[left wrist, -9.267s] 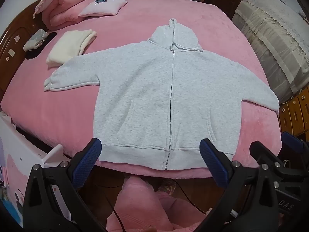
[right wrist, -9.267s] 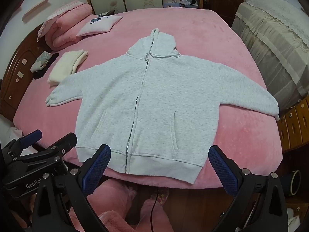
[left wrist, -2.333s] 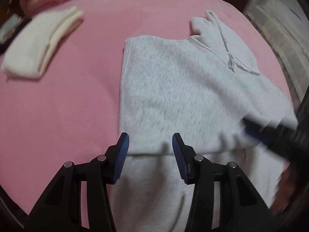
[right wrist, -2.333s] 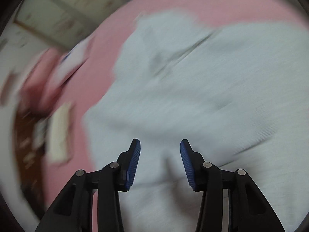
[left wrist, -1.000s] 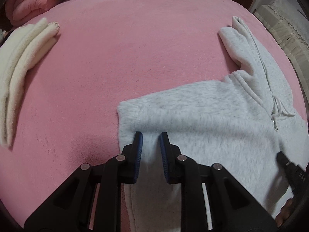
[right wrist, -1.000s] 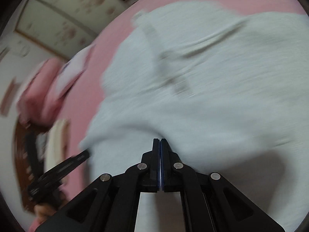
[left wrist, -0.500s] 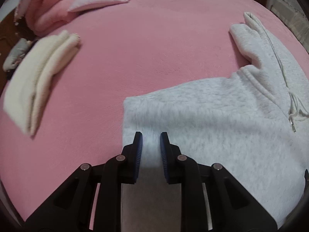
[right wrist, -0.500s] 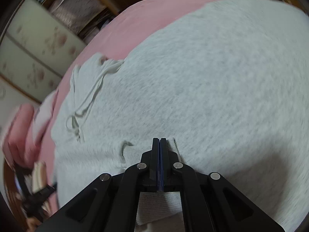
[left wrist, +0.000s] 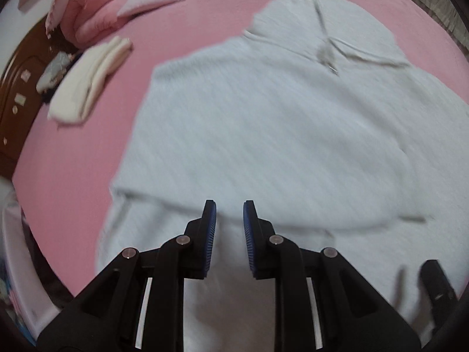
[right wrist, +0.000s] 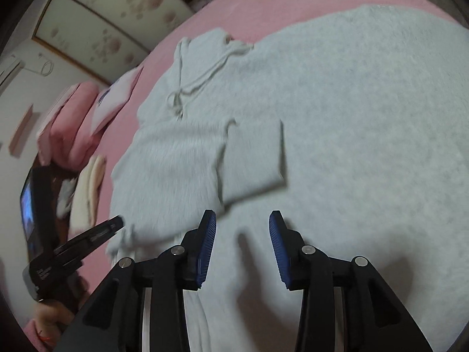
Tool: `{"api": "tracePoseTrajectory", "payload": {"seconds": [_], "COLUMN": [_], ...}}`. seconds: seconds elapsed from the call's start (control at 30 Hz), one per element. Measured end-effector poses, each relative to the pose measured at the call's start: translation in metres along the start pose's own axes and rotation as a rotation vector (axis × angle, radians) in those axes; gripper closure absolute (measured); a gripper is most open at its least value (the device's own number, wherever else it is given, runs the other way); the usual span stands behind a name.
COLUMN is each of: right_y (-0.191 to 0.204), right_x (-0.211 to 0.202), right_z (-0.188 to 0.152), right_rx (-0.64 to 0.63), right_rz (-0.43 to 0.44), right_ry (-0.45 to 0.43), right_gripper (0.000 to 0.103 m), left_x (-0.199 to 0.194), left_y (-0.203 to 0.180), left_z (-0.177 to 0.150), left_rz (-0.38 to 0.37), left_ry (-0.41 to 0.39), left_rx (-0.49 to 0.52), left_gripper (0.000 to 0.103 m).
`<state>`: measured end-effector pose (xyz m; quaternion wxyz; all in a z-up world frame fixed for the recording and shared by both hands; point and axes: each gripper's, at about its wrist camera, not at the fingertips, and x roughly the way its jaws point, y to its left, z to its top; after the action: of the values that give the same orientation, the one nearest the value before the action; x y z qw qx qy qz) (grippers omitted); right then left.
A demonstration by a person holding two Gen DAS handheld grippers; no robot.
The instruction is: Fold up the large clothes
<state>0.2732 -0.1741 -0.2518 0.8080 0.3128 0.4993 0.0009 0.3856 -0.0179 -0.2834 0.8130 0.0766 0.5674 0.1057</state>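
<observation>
The left gripper [left wrist: 229,228] is narrow, its blue pads a small gap apart, and I see no cloth pinched between them; it hovers over the lower part of the grey hoodie [left wrist: 278,135]. The right gripper [right wrist: 242,243] is opening, its jaws moderately apart, with nothing between the pads; only the hoodie [right wrist: 351,146] lies under it. In the left wrist view the hoodie fills the middle of the frame, spread on the pink bed [left wrist: 181,26], with its hood and drawstrings toward 12 to 1 o'clock and a folded-over layer ending in an edge just ahead of the pads. In the right wrist view a sleeve [right wrist: 252,158] lies folded across the body of the hoodie, straight ahead at 12 o'clock, its cuff end resting flat on the grey cloth. At 8 o'clock in the same view the left gripper [right wrist: 88,237] is seen from the side, beside the edge of the hoodie. Farther out in the left wrist view, at 10 o'clock, a folded cream garment [left wrist: 88,82] lies on the bed well apart from the hoodie, and beyond it, at 11 o'clock, are pink pillows [left wrist: 96,14] near a wooden headboard [left wrist: 17,94].
</observation>
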Motion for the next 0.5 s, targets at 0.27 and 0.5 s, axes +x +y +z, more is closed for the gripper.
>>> {"api": "tracePoseTrajectory", "payload": {"seconds": [0.27,0.5], "right_y": [-0.1,-0.237], "right_x": [-0.085,-0.126], "right_z": [-0.003,0.017], "right_rx": [-0.113,0.117], "right_rz": [-0.036,-0.125], "right_ry": [0.092,0.098], "right_gripper": [0.047,0.046], "left_x": [-0.061,-0.106], "left_y": [-0.133,-0.257], "left_z": [-0.072,-0.112], "left_rz": [-0.137,-0.238], "left_ry": [0.167,0.236], "left_rx": [-0.024,0.184], "left_gripper": [0.085,0.085]}}
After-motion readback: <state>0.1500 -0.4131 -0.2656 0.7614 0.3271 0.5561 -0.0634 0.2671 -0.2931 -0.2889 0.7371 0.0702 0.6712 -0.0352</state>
